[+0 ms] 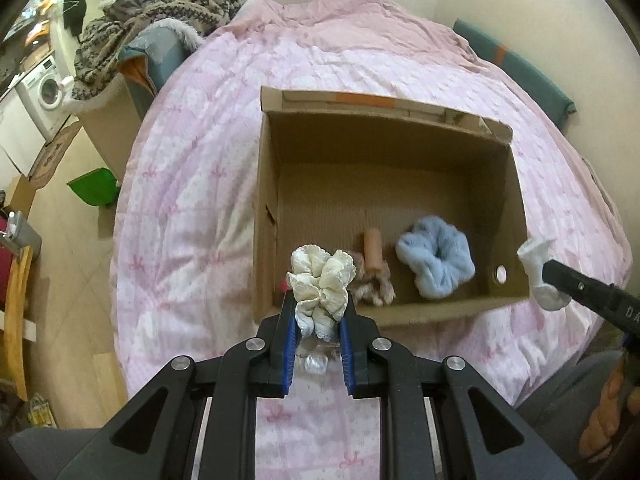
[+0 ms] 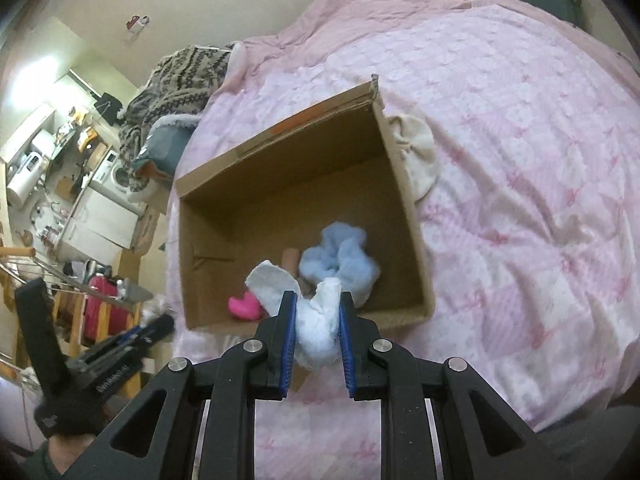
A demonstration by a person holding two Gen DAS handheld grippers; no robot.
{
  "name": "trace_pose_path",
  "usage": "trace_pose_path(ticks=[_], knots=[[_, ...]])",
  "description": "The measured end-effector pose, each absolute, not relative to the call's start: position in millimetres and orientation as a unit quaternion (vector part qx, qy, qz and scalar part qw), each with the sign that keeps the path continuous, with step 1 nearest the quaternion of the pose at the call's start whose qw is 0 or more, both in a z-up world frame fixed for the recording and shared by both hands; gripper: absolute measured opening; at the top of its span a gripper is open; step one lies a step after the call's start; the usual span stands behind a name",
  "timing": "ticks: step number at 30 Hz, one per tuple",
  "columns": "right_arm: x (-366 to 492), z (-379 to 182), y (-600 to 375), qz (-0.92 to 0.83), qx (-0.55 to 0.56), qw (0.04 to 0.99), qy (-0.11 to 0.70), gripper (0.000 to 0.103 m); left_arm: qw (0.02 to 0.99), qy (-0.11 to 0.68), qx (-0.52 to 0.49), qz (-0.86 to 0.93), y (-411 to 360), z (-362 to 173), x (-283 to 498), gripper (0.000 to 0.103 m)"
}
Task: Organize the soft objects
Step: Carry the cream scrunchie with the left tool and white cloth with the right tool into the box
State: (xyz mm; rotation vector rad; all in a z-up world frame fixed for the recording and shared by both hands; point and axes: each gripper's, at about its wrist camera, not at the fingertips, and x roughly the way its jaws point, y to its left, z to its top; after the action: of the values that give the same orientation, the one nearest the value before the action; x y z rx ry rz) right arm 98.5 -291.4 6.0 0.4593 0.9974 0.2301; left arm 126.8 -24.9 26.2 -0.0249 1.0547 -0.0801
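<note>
An open cardboard box sits on the pink bed. Inside lie a fluffy blue scrunchie, a brown-beige scrunchie with a tan tube and a pink heart. My left gripper is shut on a cream scrunchie, held above the box's near left corner. My right gripper is shut on a white sock above the box's near edge; it also shows at the right of the left wrist view.
A cream cloth lies on the bed against the box's right wall. A patterned knit blanket is piled at the bed's far left. A teal cushion lies along the far wall. A green dustpan lies on the floor left.
</note>
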Motion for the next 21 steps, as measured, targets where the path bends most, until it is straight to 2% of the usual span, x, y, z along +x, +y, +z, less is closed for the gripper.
trace_pose_path(ticks=[11, 21], knots=[[129, -2, -298, 0.101, 0.181, 0.859, 0.467, 0.021, 0.869, 0.495, -0.004, -0.011, -28, 21, 159, 0.017], [142, -22, -300, 0.102, 0.193, 0.854, 0.473, 0.021, 0.862, 0.507, 0.007, -0.013, -42, 2, 176, 0.018]])
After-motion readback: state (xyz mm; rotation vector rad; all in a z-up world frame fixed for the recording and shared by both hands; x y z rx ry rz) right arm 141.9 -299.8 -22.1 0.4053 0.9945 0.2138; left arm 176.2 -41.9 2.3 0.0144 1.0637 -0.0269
